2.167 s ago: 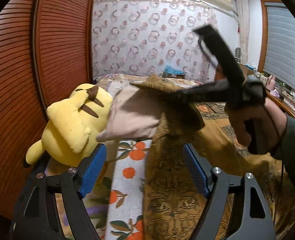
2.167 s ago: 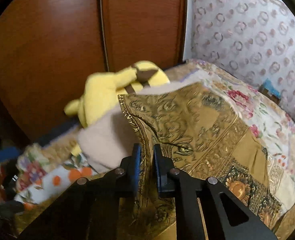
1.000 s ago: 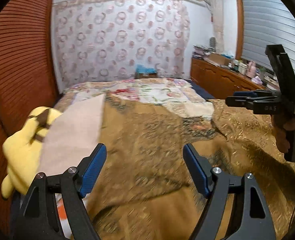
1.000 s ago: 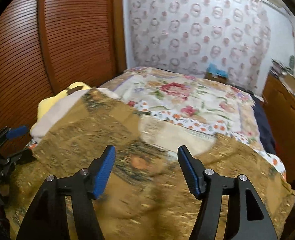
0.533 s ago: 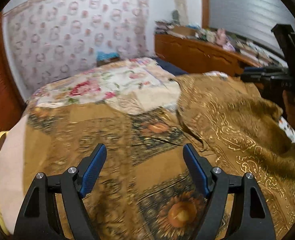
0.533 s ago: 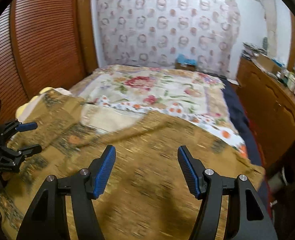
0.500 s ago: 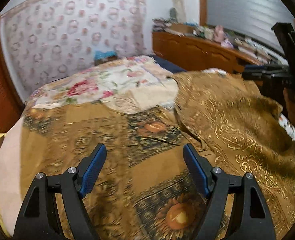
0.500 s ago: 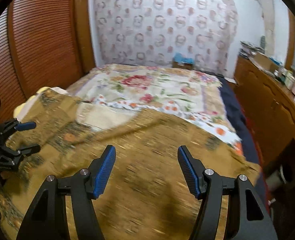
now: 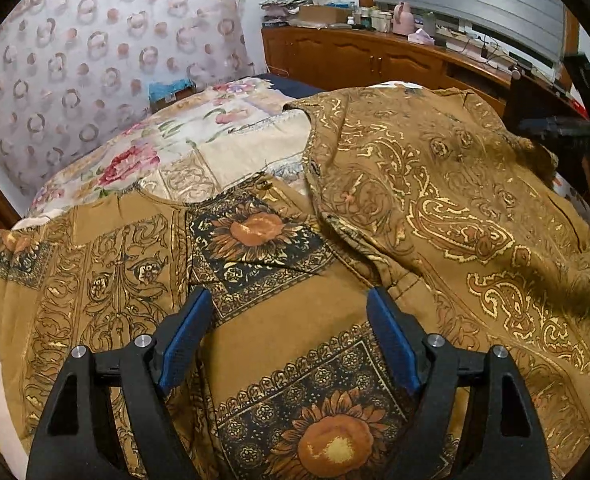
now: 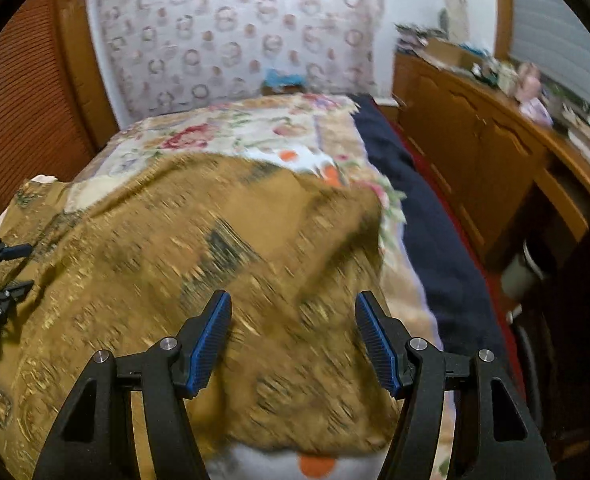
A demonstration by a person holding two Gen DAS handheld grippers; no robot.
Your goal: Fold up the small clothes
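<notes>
A brown and gold patterned garment (image 9: 279,320) with sunflower squares lies spread on the bed; its right part (image 9: 455,208) with paisley print is folded over and rumpled. My left gripper (image 9: 289,328) is open and empty, just above the garment's middle. In the right wrist view the same garment (image 10: 199,248) is blurred. My right gripper (image 10: 293,334) is open and empty above its right edge. The left gripper (image 10: 3,276) shows at the far left of that view.
A floral bedspread (image 9: 183,140) covers the bed (image 10: 255,132). A dark blue sheet (image 10: 423,216) runs along the bed's right side. A wooden sideboard (image 10: 495,152) with clutter stands to the right. A wooden slatted wardrobe (image 10: 23,96) stands to the left.
Both grippers have swung right across the bed. The right gripper, shut on the garment 2.2 s ago, has let go and is open. The yellow plush toy has left both views.
</notes>
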